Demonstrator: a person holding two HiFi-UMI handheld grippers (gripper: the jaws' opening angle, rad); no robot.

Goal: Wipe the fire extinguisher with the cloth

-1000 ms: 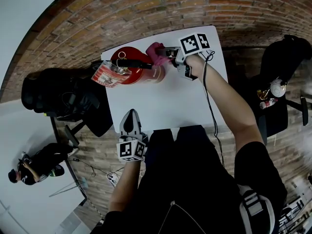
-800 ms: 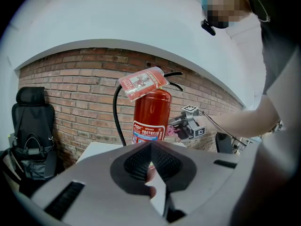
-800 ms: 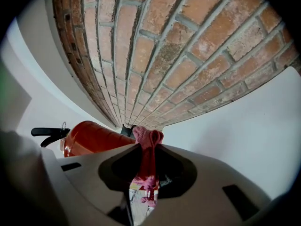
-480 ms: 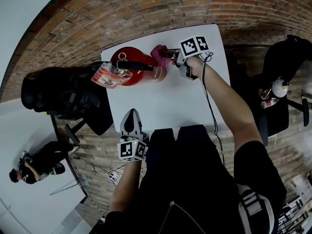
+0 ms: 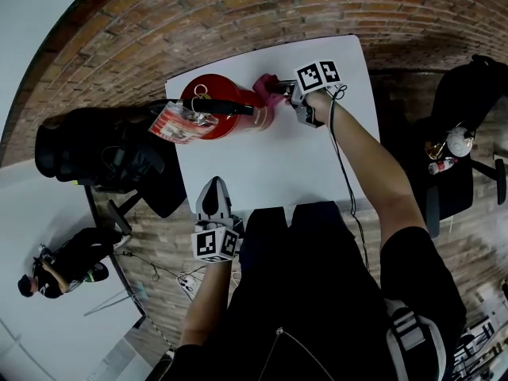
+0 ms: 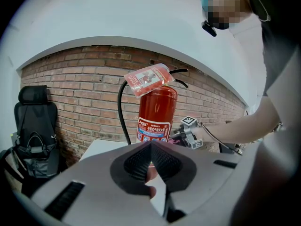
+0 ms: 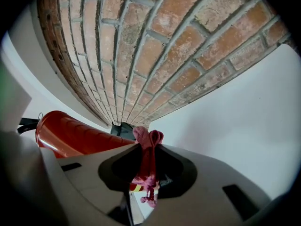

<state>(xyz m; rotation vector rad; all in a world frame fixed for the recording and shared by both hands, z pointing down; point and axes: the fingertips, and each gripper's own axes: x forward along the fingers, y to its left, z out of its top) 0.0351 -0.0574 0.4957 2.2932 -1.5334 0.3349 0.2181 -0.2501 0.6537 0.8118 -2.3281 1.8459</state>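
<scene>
Since a second ago: right claw (image 5: 276, 91) has slid a little rightward round the extinguisher (image 5: 213, 105), and the cloth (image 5: 265, 86) has gone with it. Left claw (image 5: 213, 199) has not shifted.

Right claw: clamped on the pink cloth. A bunched fold stands out past the tips and a loose end hangs below. Cloth sits at the extinguisher's right flank. In the right gripper view the red body lies just left of the fold, so contact looks likely, not certain.

Left claw: jaws together, nothing between them. Held low at the near edge of the surface (image 5: 270, 165), well apart from the extinguisher and pointed at it.

Extinguisher: upright at the far left corner of the surface, close to the brick wall (image 5: 238, 14). Tag (image 5: 178, 121) and black hose (image 6: 121, 117) are on its left side.

Progress, my judgement: wiping is under way, with only the right side being worked. Front label, left side, back and head look still to do. No visible dirt to gauge by.
</scene>
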